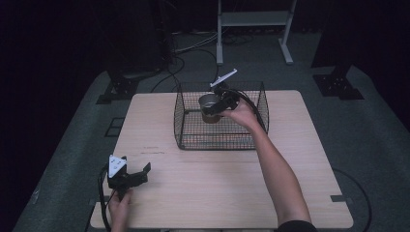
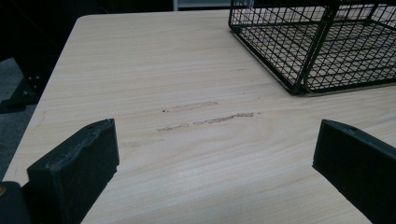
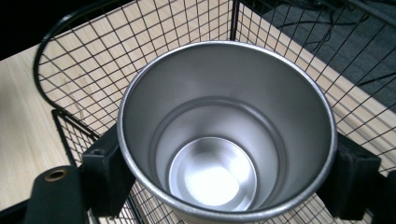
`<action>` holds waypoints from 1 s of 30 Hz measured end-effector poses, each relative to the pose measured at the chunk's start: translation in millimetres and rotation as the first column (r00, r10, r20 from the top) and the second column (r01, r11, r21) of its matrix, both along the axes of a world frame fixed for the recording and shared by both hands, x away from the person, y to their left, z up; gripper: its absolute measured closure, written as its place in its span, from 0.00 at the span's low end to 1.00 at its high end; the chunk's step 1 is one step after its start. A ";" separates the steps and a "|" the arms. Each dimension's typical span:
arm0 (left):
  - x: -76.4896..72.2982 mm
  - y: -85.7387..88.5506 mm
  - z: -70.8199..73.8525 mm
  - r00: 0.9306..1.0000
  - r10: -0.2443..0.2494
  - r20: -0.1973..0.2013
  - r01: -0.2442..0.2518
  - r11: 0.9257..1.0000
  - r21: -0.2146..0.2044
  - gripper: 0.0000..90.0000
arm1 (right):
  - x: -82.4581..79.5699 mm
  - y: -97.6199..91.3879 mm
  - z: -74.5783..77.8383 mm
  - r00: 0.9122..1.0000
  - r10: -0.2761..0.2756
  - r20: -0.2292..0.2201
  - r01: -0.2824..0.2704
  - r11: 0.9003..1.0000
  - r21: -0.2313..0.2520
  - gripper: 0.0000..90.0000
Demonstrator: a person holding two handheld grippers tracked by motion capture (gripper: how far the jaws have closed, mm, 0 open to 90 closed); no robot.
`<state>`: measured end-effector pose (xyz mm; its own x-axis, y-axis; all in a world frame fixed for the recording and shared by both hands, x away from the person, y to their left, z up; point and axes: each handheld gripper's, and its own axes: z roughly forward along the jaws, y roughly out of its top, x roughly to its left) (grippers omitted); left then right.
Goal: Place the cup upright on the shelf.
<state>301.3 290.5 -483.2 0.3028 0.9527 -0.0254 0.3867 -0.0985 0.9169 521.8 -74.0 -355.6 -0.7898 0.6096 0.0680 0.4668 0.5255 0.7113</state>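
Nearest the camera in the high view, the left gripper (image 1: 138, 175) rests low on the table (image 1: 217, 193) at its near left corner, held by the person's left hand (image 1: 118, 210). Its jaws stand wide apart with nothing between them; the left gripper view looks past them onto bare wood with a few scuff marks (image 2: 208, 119) and the corner of the basket (image 2: 303, 84) farther off. It takes no part in the work at this moment.

Farther across, the right forearm reaches out to the basket (image 1: 181, 121), a black wire one standing on the far middle of the table. The right gripper (image 1: 220, 104) is clamped on a steel cup (image 1: 209, 107), one jaw on each side of its wall just under the rim, as the right gripper view makes plain. The cup (image 3: 226, 130) is upright, empty, and sits within the basket's walls. Whether its base touches the wire floor I cannot tell; mesh shows all round it and the rim looks about level with the basket's top edge.

My reading is that the cup is being set into the basket, or lifted out of it; the frames do not decide which. If it is going in, the next move calls for lowering it straight, keeping it clear of the wire walls, then easing the jaws apart only once the base sits flat.
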 end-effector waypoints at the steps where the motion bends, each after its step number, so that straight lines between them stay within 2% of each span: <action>1: 0.0 -0.1 0.0 1.000 0.000 0.000 0.000 1.000 0.000 0.00 | 1.0 0.8 -2.3 1.000 0.000 -0.003 0.000 1.000 0.002 0.20; 13: -0.6 0.1 0.1 1.000 0.002 0.004 -0.002 1.000 0.000 0.00 | 11.7 -5.1 -23.6 0.998 -0.056 -0.041 0.057 0.998 0.022 0.20; 27: 0.0 0.6 0.0 1.000 0.005 0.004 -0.005 1.000 -0.004 0.00 | 14.7 -0.3 -39.0 0.996 -0.077 -0.038 0.077 0.997 -0.012 0.20; 30: 0.0 0.6 -0.1 1.000 0.005 0.006 -0.005 1.000 -0.004 0.00 | 15.7 -0.9 -44.7 0.995 -0.083 -0.048 0.082 0.996 -0.027 0.20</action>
<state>301.3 291.0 -483.3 0.2986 0.9540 -0.0275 0.3820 -0.0930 0.9195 537.4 -75.0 -400.3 -0.7326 0.6748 0.0896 0.5437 0.5008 0.6735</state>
